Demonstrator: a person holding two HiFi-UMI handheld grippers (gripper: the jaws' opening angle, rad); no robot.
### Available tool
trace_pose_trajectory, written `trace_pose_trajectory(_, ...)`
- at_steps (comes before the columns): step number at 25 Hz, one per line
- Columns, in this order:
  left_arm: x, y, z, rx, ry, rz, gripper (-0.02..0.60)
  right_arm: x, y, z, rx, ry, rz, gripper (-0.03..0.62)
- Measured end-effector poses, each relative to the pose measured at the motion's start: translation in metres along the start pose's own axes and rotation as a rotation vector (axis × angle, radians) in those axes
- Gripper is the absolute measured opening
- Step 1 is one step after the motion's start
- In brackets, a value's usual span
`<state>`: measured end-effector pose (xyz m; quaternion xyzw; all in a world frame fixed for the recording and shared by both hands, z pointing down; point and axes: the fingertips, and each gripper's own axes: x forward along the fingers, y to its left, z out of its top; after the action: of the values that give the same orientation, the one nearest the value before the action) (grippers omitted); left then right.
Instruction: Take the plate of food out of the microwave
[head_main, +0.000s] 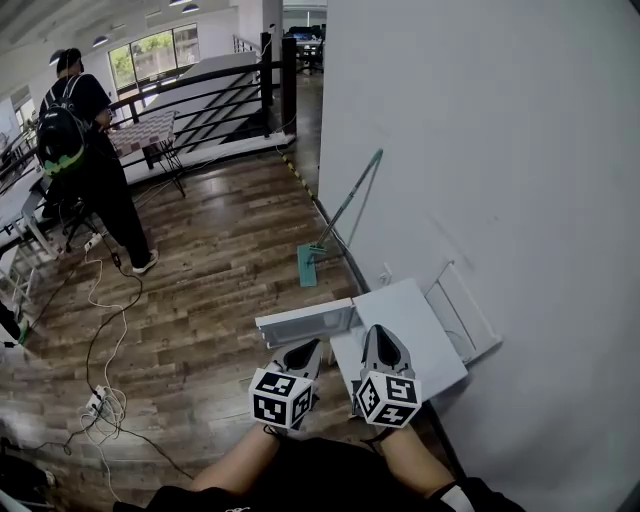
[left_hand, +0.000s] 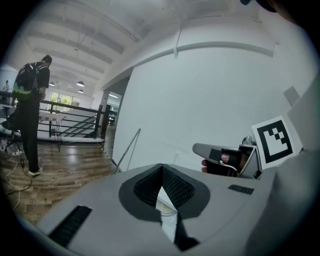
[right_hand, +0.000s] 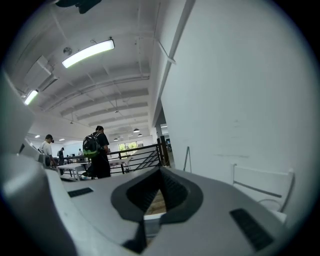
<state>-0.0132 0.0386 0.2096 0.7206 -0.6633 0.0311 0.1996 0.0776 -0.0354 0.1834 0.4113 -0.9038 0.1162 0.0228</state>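
Microwave (head_main: 415, 340) sits below me, door (head_main: 305, 322) standing open for access. My left gripper (head_main: 308, 348) and right gripper (head_main: 379, 330) hover above it, jaws together, empty.

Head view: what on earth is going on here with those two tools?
A person holds the left gripper and the right gripper above what looks like a low white microwave by the wall. Its door seems swung open. Both sets of jaws are shut and hold nothing, and no plate is in sight. A person with a backpack stands farther off.
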Motion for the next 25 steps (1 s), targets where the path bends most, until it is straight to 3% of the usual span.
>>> trace_pose_trajectory(7, 0.024, 0.041, 0.024, 0.019, 0.005, -0.106, -0.008, 0.036, 0.023, 0.007, -0.002, -0.03, -0.086, 0.014)
trace_pose_trajectory(15, 0.058, 0.069, 0.027, 0.015, 0.07, -0.253, -0.008, 0.058, 0.027, -0.003, -0.009, -0.016, -0.236, 0.014)
trace_pose_trajectory(20, 0.065, 0.068, 0.011, 0.008, 0.125, -0.364, -0.008, 0.05, 0.027, -0.017, -0.01, 0.015, -0.352, 0.014)
trace_pose_trajectory(25, 0.078, 0.077, -0.021, -0.02, 0.192, -0.397, -0.006, 0.04, 0.023, -0.038, -0.051, 0.063, -0.413, 0.013)
